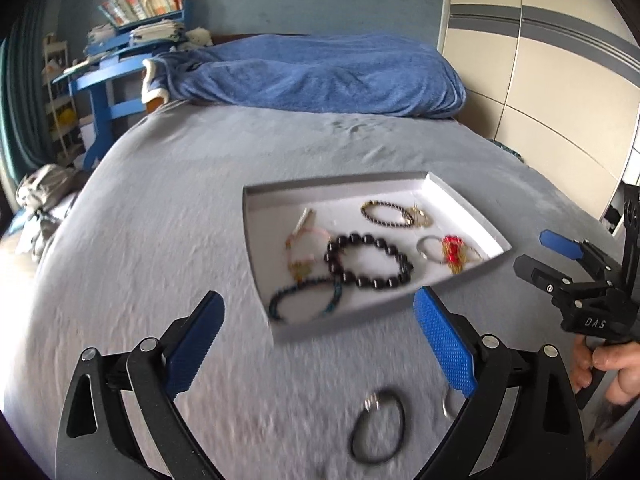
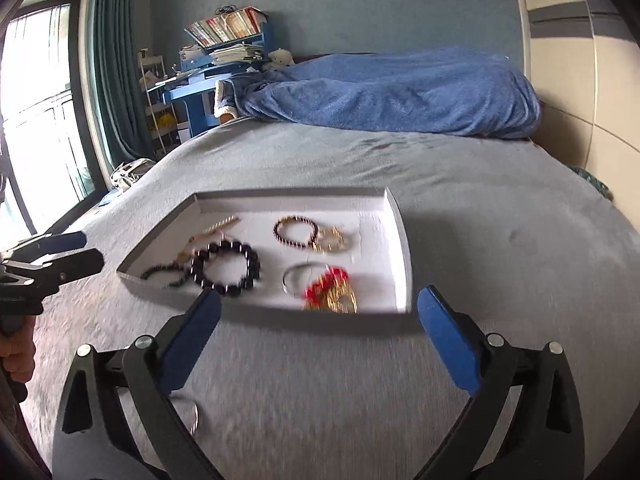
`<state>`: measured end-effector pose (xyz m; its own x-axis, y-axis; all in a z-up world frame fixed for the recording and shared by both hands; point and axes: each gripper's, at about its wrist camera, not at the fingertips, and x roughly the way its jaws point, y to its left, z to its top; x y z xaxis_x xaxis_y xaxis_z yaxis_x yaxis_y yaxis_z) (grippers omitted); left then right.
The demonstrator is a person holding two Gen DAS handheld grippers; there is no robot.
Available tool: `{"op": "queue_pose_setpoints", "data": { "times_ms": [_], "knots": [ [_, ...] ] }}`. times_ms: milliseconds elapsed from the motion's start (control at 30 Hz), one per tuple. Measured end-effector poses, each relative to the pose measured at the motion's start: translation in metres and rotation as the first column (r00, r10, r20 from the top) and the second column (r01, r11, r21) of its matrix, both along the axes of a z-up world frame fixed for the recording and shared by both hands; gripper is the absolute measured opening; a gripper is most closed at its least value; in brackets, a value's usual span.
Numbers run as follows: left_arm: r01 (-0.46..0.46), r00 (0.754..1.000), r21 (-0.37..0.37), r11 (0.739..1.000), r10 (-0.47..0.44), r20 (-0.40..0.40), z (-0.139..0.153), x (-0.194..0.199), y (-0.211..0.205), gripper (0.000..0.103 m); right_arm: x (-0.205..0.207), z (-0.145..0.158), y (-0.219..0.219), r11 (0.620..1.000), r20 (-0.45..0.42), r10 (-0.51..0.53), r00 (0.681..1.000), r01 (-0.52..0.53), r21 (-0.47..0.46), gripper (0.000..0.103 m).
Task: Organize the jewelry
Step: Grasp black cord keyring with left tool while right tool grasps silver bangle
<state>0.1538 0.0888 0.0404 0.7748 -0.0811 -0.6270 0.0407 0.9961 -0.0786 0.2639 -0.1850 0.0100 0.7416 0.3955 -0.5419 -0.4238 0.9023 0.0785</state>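
Observation:
A white tray (image 1: 460, 200) lies on the grey bed and holds several bracelets, among them a large black bead bracelet (image 1: 368, 260) and a red and gold piece (image 1: 454, 254). The tray (image 2: 396, 240) also shows in the right wrist view. A black cord bracelet (image 1: 378, 426) lies loose on the bed between my left fingers, and a silver ring (image 1: 448, 404) lies by the right finger. My left gripper (image 1: 320, 344) is open and empty above the bed. My right gripper (image 2: 320, 340) is open and empty in front of the tray. The silver ring (image 2: 194, 418) sits by its left finger.
The grey bedspread (image 1: 160, 240) stretches around the tray. A blue blanket (image 1: 320, 76) lies at the head of the bed. A blue desk (image 1: 104, 76) with books stands at the far left. A cream wardrobe (image 1: 540, 60) is on the right, a window (image 2: 36, 120) on the left.

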Motion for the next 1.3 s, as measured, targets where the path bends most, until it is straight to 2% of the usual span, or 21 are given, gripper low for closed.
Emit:
{"op": "queue_pose_setpoints", "data": {
  "times_ms": [433,733,933,967,1100,1167,1300],
  "knots": [
    [-0.004,0.996,0.012,1.0,0.005,-0.092,-0.052,-0.063,-0.009,0.095,-0.051,-0.027,-0.03,0.999,-0.064,-0.048,0.997,0.048,0.0,0.097],
    [0.062,0.992,0.056,0.997,-0.055,-0.112,-0.057,-0.058,-0.025,0.095,-0.062,-0.038,-0.025,0.999,-0.092,-0.033,0.995,0.033,-0.01,0.097],
    [0.077,0.988,0.062,0.995,-0.068,-0.137,-0.063,-0.051,-0.029,0.093,-0.067,-0.039,-0.01,0.999,-0.098,0.019,0.995,-0.023,-0.037,0.097],
    [0.079,0.987,0.059,0.995,-0.07,-0.146,-0.064,-0.05,-0.029,0.091,-0.069,-0.039,-0.007,0.999,-0.101,0.03,0.994,-0.034,-0.038,0.097],
    [0.084,0.977,0.051,0.995,-0.072,-0.199,-0.072,-0.042,-0.028,0.066,-0.074,-0.04,0.01,0.994,-0.111,0.09,0.99,-0.096,-0.05,0.097],
    [0.079,0.978,0.044,0.996,-0.069,-0.199,-0.073,-0.042,-0.027,0.058,-0.077,-0.041,0.017,0.991,-0.117,0.115,0.986,-0.122,-0.055,0.097],
    [0.059,0.981,0.015,0.998,-0.055,-0.184,-0.073,-0.047,-0.02,0.029,-0.08,-0.041,0.033,0.982,-0.132,0.163,0.978,-0.174,-0.077,0.097]
  ]
}}
